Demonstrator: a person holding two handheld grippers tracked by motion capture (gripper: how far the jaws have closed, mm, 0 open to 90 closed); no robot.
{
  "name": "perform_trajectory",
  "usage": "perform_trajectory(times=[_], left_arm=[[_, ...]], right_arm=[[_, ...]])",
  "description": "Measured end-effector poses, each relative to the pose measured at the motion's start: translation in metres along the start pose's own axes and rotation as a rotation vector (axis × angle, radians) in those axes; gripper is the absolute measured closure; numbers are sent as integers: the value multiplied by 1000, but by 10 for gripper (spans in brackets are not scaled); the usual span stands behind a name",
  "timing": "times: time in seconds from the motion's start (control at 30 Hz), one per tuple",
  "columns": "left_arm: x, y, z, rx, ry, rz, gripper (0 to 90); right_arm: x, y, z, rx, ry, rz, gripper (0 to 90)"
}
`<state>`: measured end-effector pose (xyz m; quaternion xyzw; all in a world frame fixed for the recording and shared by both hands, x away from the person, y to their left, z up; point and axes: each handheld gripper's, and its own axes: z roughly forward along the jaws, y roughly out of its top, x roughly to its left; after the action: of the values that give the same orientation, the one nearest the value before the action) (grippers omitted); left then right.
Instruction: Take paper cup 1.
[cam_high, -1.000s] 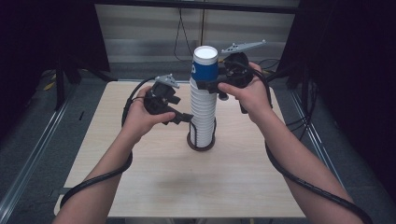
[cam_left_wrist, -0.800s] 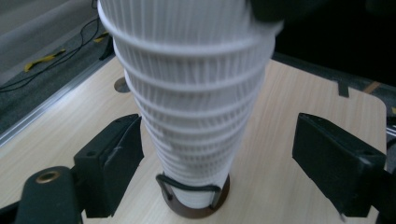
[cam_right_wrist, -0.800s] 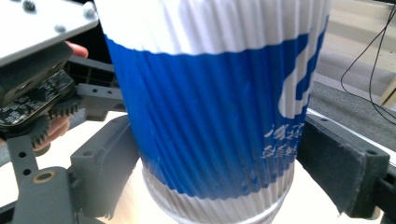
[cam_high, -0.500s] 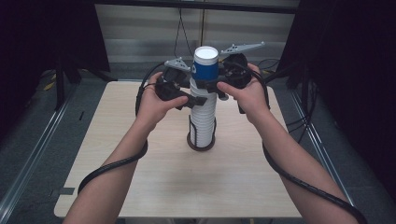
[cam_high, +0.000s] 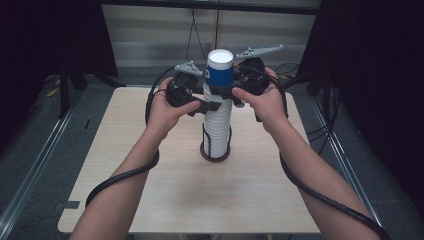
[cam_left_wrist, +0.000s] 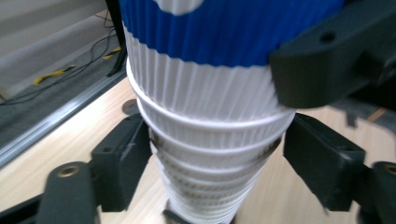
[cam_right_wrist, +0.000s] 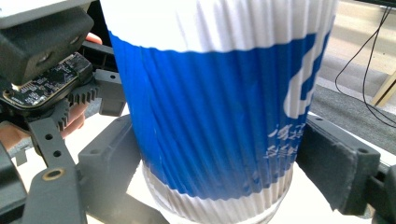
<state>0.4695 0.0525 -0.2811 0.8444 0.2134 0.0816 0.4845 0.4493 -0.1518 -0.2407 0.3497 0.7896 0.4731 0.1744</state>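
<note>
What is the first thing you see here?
A tall stack of ribbed white cups stands in a dark holder at the middle of the wooden table, with a blue cup on top. The left gripper clamps the stack, and the right gripper clamps the blue cup.

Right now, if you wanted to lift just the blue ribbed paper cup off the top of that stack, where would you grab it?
Probably on the blue ribbed paper cup's blue band, above the next rim, coming level from one side. The wall is upright, round and ribbed, so pads on opposite sides should sit firmly. The tall stack of white ribbed paper cups likely needs steadying lower down.
</note>
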Motion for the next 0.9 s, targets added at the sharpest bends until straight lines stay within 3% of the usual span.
perform_trajectory(times=[0.13, 0.23, 0.37, 0.47, 0.8, 0.9], left_arm=[[0, 1, 0, 14, -1, 10, 244], [-1, 2, 0, 19, 0, 16, 248], [-2, 2, 1, 18, 2, 20, 248], [-3, 2, 2, 5, -3, -2, 248], [-3, 1, 1, 3, -8, -13, 250], [-3, 0, 1, 0, -6, -10, 251]], right_arm=[[0, 1, -2, -15, -2, 7, 170], [-1, 7, -7, -55, 2, 27, 172], [0, 12, -12, -63, 2, 17, 172], [1, 16, -15, -72, -3, 15, 171], [-1, 26, -24, -114, -3, 31, 172], [-1, 27, -24, -105, -4, 29, 172]])
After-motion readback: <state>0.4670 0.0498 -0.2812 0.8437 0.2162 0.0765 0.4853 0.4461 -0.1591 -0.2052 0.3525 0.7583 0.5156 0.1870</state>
